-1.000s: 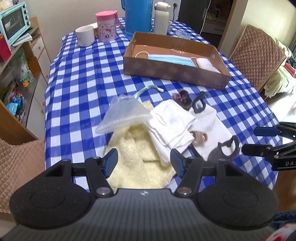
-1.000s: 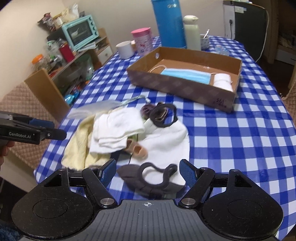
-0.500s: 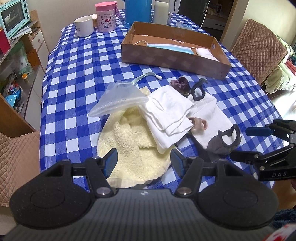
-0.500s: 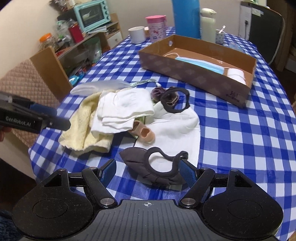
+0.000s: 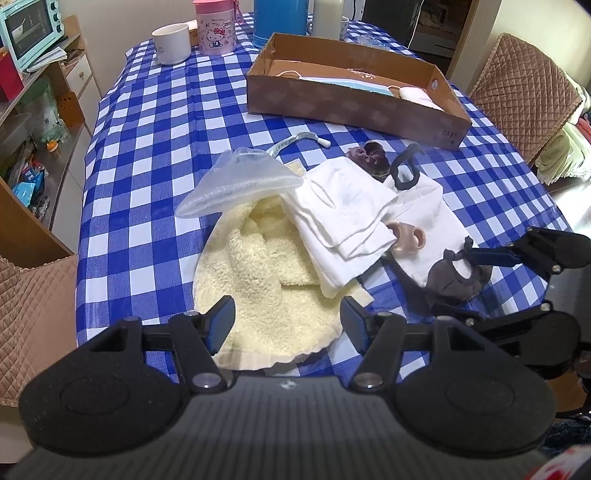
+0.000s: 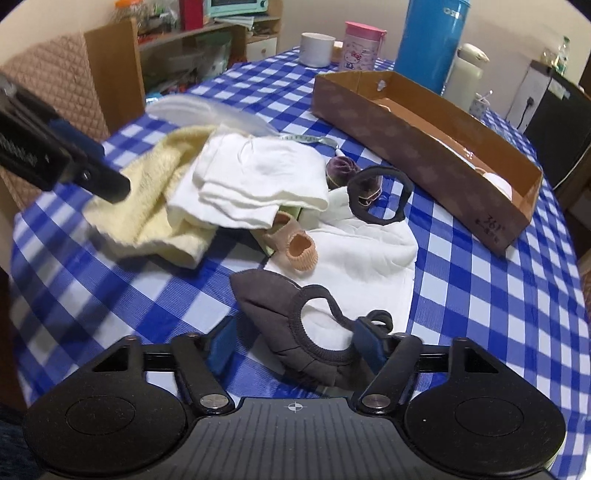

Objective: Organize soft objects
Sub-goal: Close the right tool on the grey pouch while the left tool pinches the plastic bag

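A pile of soft things lies on the checked table: a yellow fleece cloth (image 5: pixel 266 280), folded white cloths (image 5: pixel 343 210), a mesh pouch (image 5: pixel 240 181), a beige sock (image 6: pixel 301 247), a purple sock (image 6: pixel 341 168) and a dark grey sock (image 6: pixel 280 314). My right gripper (image 6: pixel 295 341) is open with its fingers on either side of the dark grey sock (image 5: pixel 452 280); it shows from the side in the left wrist view (image 5: pixel 469 280). My left gripper (image 5: pixel 288 325) is open above the near edge of the yellow cloth. A cardboard box (image 5: pixel 354 99) holds a blue mask (image 5: pixel 347 83).
A white cup (image 5: pixel 171 42), pink Hello Kitty tumbler (image 5: pixel 216 27), blue jug (image 6: pixel 430 40) and white flask (image 6: pixel 465 72) stand behind the box. A black hair band (image 6: pixel 380 195) and a measuring tape (image 5: pixel 299 140) lie by the pile. Quilted chairs (image 5: pixel 524 88) flank the table.
My right gripper has moved forward and down, and the dark grey sock is now between its fingers. My left gripper has moved closer over the yellow cloth.
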`<action>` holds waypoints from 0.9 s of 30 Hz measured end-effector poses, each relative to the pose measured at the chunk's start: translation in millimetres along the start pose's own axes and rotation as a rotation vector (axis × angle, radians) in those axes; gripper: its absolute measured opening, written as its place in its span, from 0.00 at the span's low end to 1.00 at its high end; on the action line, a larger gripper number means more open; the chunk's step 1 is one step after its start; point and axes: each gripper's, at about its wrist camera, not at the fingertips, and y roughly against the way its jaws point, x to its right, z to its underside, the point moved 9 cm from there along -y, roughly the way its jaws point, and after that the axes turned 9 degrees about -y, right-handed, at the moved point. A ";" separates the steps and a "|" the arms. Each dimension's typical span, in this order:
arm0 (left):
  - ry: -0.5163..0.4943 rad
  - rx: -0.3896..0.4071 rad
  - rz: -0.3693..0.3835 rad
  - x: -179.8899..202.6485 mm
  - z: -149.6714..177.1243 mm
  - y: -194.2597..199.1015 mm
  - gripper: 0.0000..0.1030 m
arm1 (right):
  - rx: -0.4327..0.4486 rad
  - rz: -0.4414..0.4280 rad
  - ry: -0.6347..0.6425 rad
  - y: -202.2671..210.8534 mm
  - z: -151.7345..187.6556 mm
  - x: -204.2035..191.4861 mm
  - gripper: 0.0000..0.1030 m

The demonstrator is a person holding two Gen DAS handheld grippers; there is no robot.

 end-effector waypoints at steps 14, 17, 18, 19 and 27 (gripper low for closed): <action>-0.025 0.037 -0.016 -4.7 -9.2 3.4 0.59 | 0.081 0.011 -0.094 36.8 -13.0 39.6 0.15; -0.043 0.057 -0.028 -6.2 -14.4 6.0 0.59 | 0.118 0.007 -0.161 57.0 -21.2 55.1 0.14; -0.050 0.065 -0.034 -7.1 -16.6 7.1 0.59 | 0.131 0.003 -0.185 63.9 -24.2 60.2 0.14; -0.058 0.073 -0.038 -8.1 -18.3 8.2 0.59 | 0.146 0.001 -0.209 70.9 -27.9 65.4 0.14; -0.136 0.124 -0.089 -13.4 -33.7 13.3 0.59 | 0.253 -0.048 -0.394 110.3 -58.7 90.6 0.14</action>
